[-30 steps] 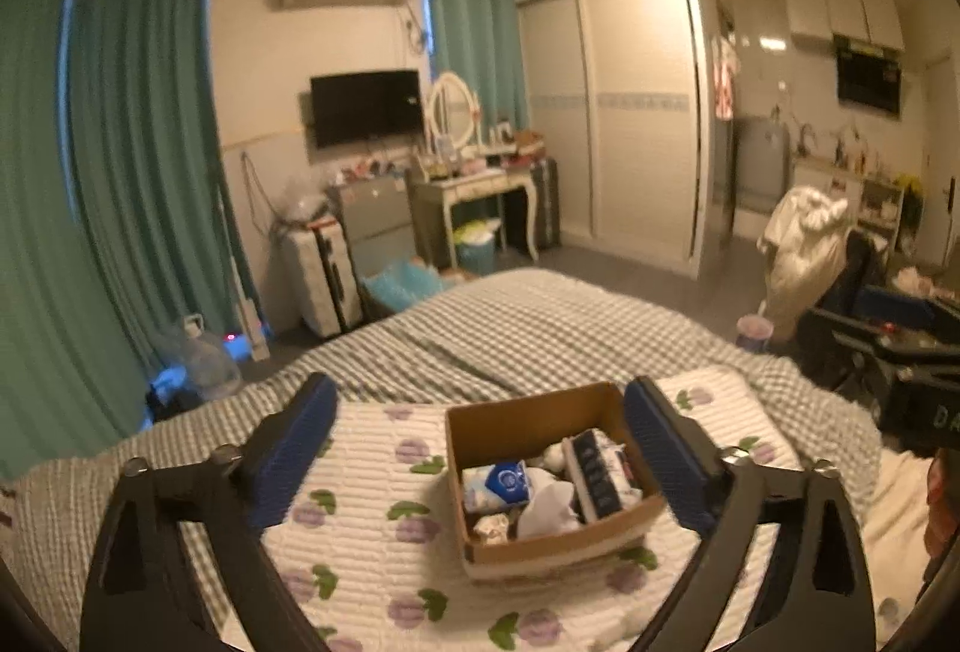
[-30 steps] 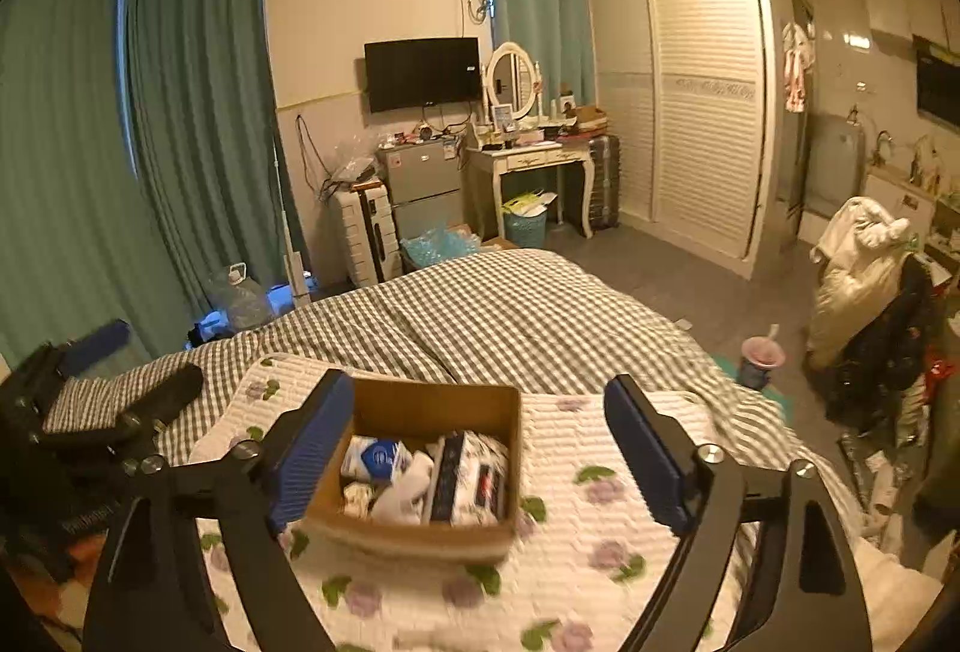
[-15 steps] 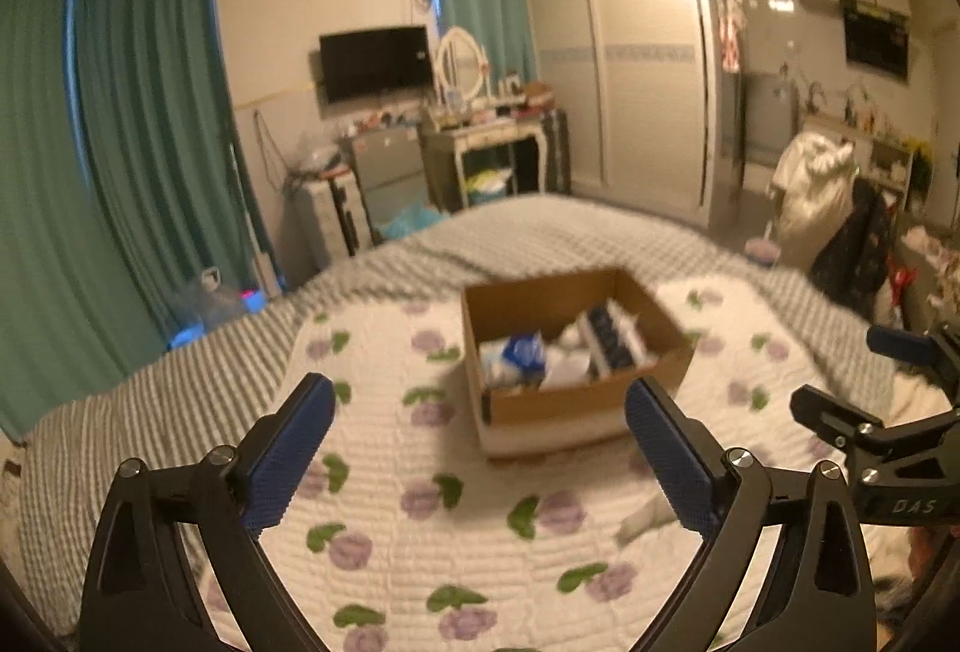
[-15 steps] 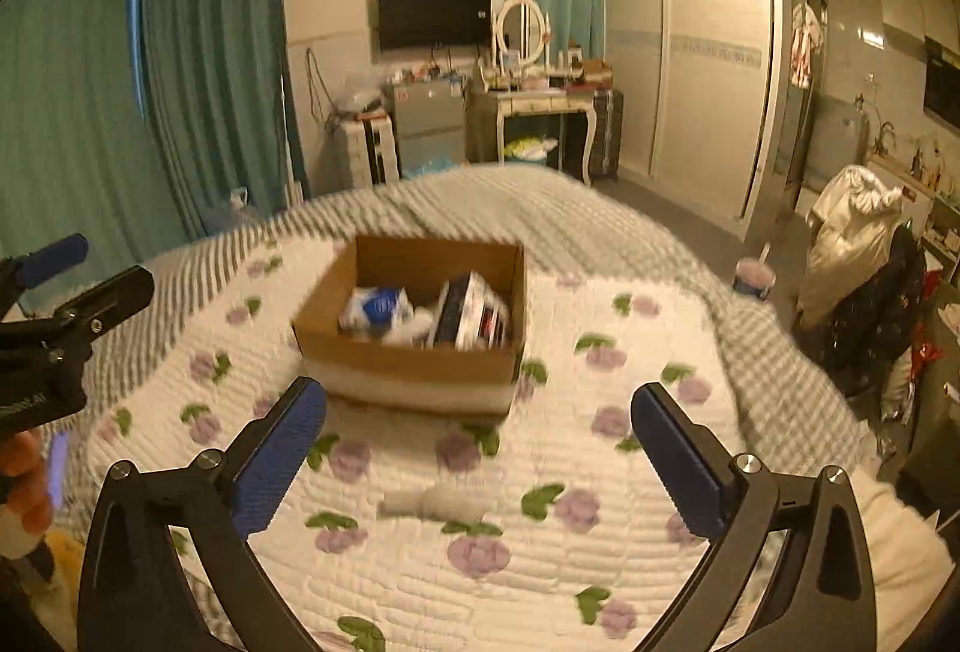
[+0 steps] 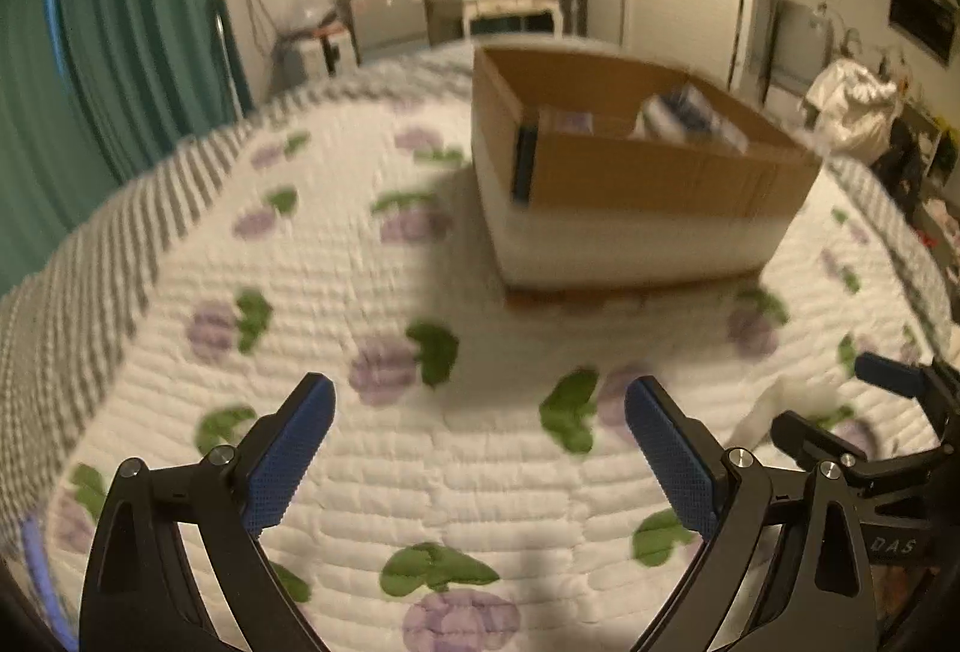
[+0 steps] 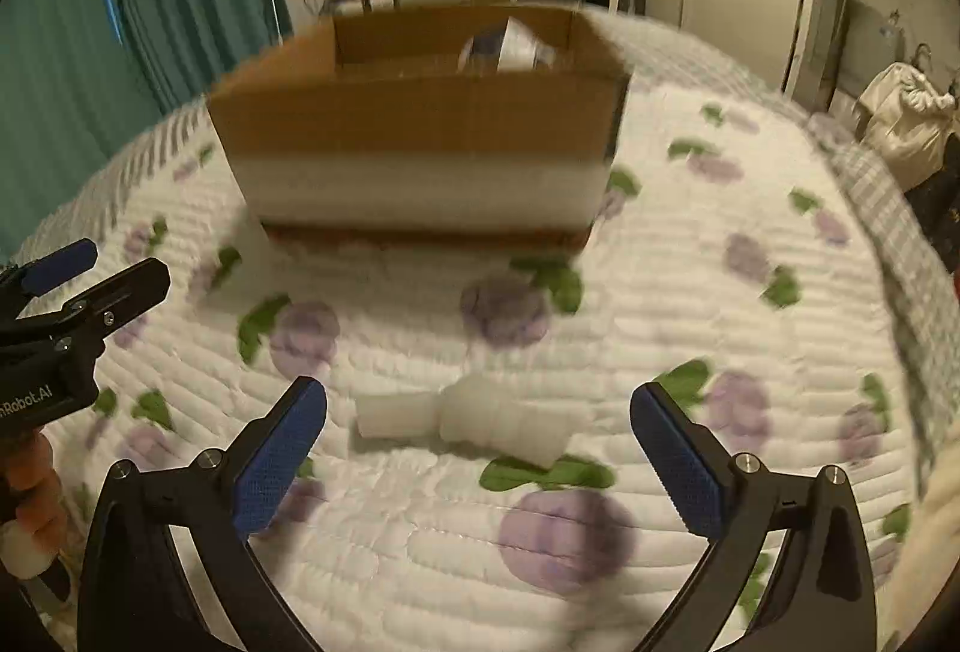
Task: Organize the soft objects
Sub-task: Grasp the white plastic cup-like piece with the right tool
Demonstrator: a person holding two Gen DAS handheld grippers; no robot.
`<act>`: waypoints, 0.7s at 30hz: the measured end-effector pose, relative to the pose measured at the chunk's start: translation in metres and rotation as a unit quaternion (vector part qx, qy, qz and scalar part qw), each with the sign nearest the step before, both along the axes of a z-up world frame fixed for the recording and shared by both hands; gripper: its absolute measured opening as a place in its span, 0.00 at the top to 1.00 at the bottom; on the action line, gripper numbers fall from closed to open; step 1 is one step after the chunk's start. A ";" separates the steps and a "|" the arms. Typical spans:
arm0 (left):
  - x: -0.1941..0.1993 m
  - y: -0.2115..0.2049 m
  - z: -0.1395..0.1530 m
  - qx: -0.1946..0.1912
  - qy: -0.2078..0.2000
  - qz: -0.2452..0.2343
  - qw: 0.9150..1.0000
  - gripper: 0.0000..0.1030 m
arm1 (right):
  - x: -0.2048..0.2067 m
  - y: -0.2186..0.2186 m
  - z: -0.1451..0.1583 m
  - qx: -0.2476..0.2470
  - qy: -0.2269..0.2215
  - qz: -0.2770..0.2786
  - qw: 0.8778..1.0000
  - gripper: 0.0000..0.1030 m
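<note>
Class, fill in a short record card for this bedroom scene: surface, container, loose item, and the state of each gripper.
Surface: white quilt printed with purple flowers and green leaves, spread on a bed
Container: open cardboard box on the quilt, with packaged items inside, blurred
Loose item: small white soft object lying on the quilt, outside the box and nearer the cameras
Right gripper: open, empty, the white object between and just beyond its fingertips
Left gripper: open, empty, over bare quilt
Sharpness: both views motion-blurred
</note>
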State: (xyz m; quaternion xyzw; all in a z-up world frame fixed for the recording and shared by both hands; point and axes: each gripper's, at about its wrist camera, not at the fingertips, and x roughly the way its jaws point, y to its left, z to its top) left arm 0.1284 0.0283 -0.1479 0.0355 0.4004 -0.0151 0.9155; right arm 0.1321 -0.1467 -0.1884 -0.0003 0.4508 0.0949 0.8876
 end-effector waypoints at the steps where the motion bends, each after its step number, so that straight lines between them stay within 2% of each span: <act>1: 0.001 -0.001 -0.006 0.002 0.009 -0.001 1.000 0.04 | 0.002 0.001 -0.005 0.001 0.006 0.002 1.000 0.05; 3: 0.001 -0.004 -0.017 0.005 0.027 -0.003 1.000 0.04 | 0.007 0.002 -0.012 0.009 0.016 0.005 1.000 0.07; 5: -0.001 -0.007 -0.024 0.007 0.038 -0.006 0.999 0.04 | 0.009 0.001 -0.018 0.014 0.028 0.008 0.999 0.18; 7: -0.003 -0.011 -0.028 0.010 0.041 -0.010 0.999 0.04 | 0.010 0.002 -0.022 0.014 0.033 0.011 0.999 0.21; 9: -0.003 -0.013 -0.030 0.016 0.042 -0.011 0.999 0.04 | 0.010 0.003 -0.022 0.016 0.034 0.015 0.999 0.29; 13: -0.003 -0.012 -0.033 0.012 0.049 -0.011 0.999 0.04 | 0.011 0.004 -0.022 0.028 0.036 0.022 0.999 0.62; 16: -0.001 -0.010 -0.036 0.005 0.057 -0.010 0.998 0.04 | 0.011 0.002 -0.021 0.039 0.035 0.023 0.998 0.71; 21: 0.000 -0.008 -0.036 0.000 0.060 -0.008 0.998 0.04 | 0.017 0.004 -0.018 0.049 0.040 0.030 0.998 0.72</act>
